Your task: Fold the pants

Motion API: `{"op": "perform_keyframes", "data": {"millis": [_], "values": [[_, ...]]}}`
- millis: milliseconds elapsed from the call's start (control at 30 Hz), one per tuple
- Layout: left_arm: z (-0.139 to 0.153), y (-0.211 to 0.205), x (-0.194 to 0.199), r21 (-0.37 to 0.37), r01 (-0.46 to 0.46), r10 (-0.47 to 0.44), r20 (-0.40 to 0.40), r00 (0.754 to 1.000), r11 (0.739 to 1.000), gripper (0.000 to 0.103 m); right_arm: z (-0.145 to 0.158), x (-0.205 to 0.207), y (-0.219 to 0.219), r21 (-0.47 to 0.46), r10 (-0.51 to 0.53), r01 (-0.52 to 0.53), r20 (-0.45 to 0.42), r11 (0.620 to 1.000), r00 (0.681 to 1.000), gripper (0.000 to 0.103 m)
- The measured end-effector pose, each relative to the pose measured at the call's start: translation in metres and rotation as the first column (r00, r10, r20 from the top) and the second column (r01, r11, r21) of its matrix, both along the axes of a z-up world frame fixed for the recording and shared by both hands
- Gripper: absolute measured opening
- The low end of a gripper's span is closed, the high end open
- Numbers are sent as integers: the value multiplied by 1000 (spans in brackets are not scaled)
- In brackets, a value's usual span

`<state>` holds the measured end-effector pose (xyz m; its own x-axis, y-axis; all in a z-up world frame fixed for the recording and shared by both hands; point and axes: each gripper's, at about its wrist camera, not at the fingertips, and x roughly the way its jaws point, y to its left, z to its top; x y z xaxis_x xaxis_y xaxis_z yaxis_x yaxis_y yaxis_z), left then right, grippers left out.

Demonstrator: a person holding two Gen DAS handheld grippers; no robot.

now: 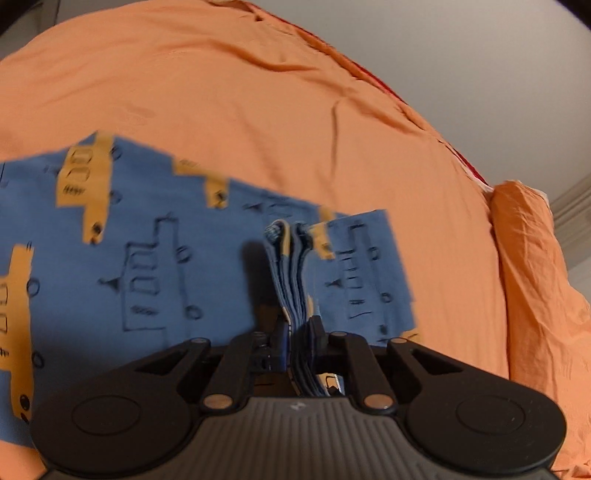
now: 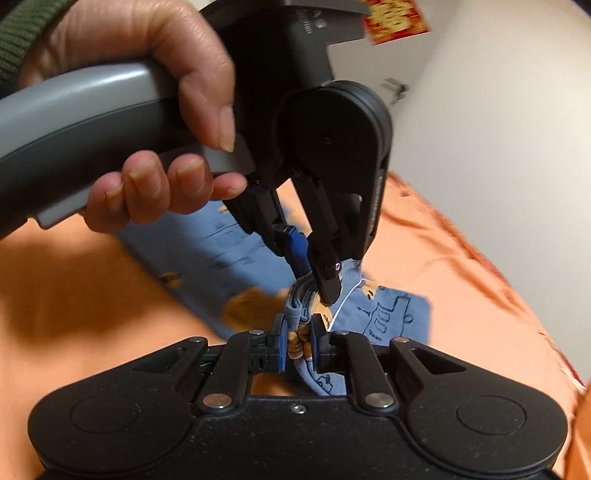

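Observation:
The pants (image 1: 155, 258) are blue with yellow patches and dark line drawings, and they lie on an orange bed sheet (image 1: 221, 92). In the left wrist view my left gripper (image 1: 297, 332) is shut on a bunched stack of the fabric's edges, which stands up between the fingers. In the right wrist view my right gripper (image 2: 298, 341) is shut on a gathered bunch of the same pants (image 2: 384, 314). Just beyond it, the left gripper (image 2: 314, 280) comes down from above, held by a person's hand (image 2: 147, 122), and pinches the same bunch.
The orange sheet covers the whole bed. An orange pillow (image 1: 535, 277) lies at the bed's right end. A pale wall (image 2: 498, 92) runs behind the bed, with a red and gold paper (image 2: 395, 18) on it.

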<state>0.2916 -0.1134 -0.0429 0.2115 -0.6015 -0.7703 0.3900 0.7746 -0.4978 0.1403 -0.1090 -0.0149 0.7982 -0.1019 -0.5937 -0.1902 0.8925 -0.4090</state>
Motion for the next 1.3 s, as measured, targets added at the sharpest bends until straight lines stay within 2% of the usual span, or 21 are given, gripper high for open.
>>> {"op": "perform_keyframes", "data": {"millis": [100, 167, 433, 833, 967, 1133, 1300], "values": [[-20, 10, 1, -45, -26, 25, -13, 1000, 999, 12, -22, 13, 9, -2, 11, -11, -50, 1000, 999, 13], [-22, 11, 2, -65, -32, 31, -10, 999, 997, 12, -31, 14, 11, -29, 21, -22, -34, 999, 999, 14], [-20, 9, -2, -37, -21, 21, 23, 999, 999, 12, -28, 17, -1, -3, 15, -15, -14, 1000, 1000, 14], [-21, 8, -1, -34, -40, 40, 4, 999, 999, 12, -31, 11, 7, -3, 12, -12, -6, 1000, 1000, 15], [-12, 12, -2, -45, -34, 35, 18, 999, 998, 10, -28, 9, 9, -9, 8, -8, 11, 1000, 1000, 14], [11, 35, 4, -65, -37, 40, 48, 998, 997, 10, -9, 12, 19, 1, 10, -10, 48, 1000, 999, 14], [24, 75, 9, -21, -59, 61, 85, 995, 998, 10, 7, 23, 47, 42, 61, -64, 62, 997, 996, 14]]}}
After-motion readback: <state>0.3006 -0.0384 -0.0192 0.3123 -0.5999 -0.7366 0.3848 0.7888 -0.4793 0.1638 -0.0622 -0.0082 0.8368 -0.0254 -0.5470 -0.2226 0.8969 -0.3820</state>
